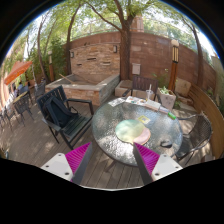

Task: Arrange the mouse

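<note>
My gripper (pixel 112 160) hangs over a wooden deck, short of a round glass patio table (pixel 150 112). Its two fingers with magenta pads (pixel 78 157) stand wide apart with nothing between them but deck boards. On the table lies a pale round mat (pixel 132 131), and a small dark object (pixel 166 145) sits near the table's right edge; I cannot tell whether it is the mouse.
A dark patio chair (pixel 62 112) stands left of the table, another chair (pixel 200 135) at its right. Beyond are a stone planter (pixel 78 88), a brick wall (pixel 100 55), cushioned seats (pixel 140 92) and trees.
</note>
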Motion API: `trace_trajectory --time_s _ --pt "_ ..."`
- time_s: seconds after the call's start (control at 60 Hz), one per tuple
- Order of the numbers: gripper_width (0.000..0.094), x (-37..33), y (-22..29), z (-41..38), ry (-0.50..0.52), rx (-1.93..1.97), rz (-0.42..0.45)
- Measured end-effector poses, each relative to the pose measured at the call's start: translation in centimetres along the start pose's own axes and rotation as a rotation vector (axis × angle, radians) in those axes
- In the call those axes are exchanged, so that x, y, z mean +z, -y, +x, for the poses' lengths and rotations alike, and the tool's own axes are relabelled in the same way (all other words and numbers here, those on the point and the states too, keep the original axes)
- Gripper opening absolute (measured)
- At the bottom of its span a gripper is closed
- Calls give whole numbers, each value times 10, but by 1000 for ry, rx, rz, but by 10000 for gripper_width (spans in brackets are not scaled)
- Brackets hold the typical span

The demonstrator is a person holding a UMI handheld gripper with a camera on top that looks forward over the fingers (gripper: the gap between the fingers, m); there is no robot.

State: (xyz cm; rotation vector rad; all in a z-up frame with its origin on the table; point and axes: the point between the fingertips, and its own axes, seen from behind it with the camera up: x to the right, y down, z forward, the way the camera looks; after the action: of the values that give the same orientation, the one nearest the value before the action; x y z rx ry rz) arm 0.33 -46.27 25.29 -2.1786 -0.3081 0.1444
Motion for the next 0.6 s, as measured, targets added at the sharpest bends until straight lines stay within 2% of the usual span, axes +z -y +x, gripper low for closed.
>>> trace_trajectory --time_s 0.117,0.267,0.467,0.6 --pt "849 2 -16 16 -23 12 -29" --pt "850 20 -62 59 -56 42 -87" --pt "849 56 -122 169 -165 104 -154" --pt "850 96 -136 256 -235 126 -141"
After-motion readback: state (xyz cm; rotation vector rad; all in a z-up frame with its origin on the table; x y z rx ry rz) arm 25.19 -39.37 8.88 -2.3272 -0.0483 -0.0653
